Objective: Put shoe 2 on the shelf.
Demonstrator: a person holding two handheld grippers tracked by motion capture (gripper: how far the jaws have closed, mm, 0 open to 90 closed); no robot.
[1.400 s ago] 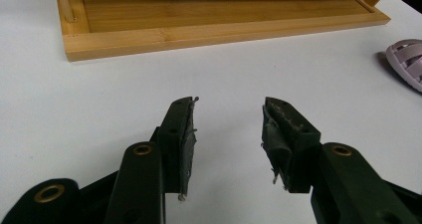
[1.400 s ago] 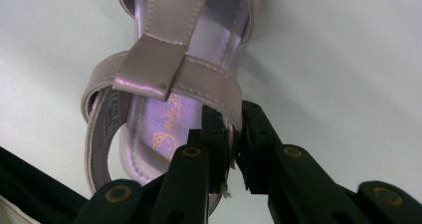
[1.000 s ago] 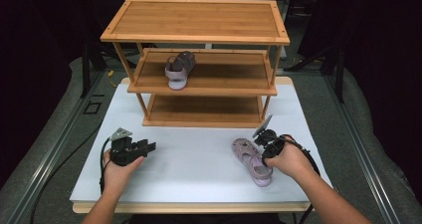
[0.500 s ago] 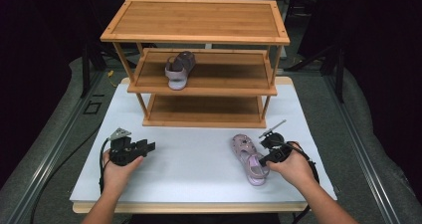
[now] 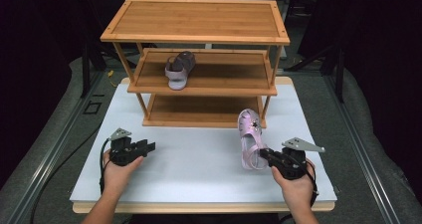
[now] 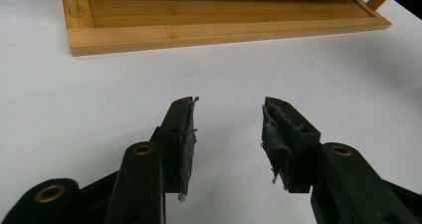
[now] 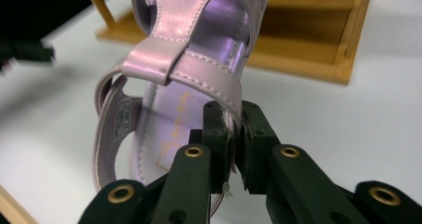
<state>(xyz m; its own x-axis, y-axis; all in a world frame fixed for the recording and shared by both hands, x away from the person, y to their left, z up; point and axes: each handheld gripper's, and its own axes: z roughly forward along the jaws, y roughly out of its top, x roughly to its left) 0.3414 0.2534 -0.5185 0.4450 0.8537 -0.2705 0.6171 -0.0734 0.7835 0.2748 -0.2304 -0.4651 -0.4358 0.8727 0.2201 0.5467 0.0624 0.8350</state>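
Standing at twelve o'clock on the white table (image 5: 199, 159), the three-tier bamboo shoe rack (image 5: 196, 20) is the largest thing here. Its top shelf is bare, and on the middle shelf, toward ten o'clock of that board, lies a purple sandal (image 5: 178, 69) with its toe pointing to the front edge. The lowest shelf (image 6: 224, 7) sits just above the tabletop, and the left gripper view looks straight at its front rail.

The pink sandal (image 5: 249, 139) is at about four o'clock from the table's centre, just in front of the rack's right front leg. It is tilted, toe toward the rack. In the right gripper view the right gripper (image 7: 234, 134) is clamped on the sandal's heel strap (image 7: 199, 69), both pads pressing the strap's edge.

At eight o'clock the left gripper (image 5: 144, 147) points toward three o'clock, its jaws apart with nothing between them over bare white table.
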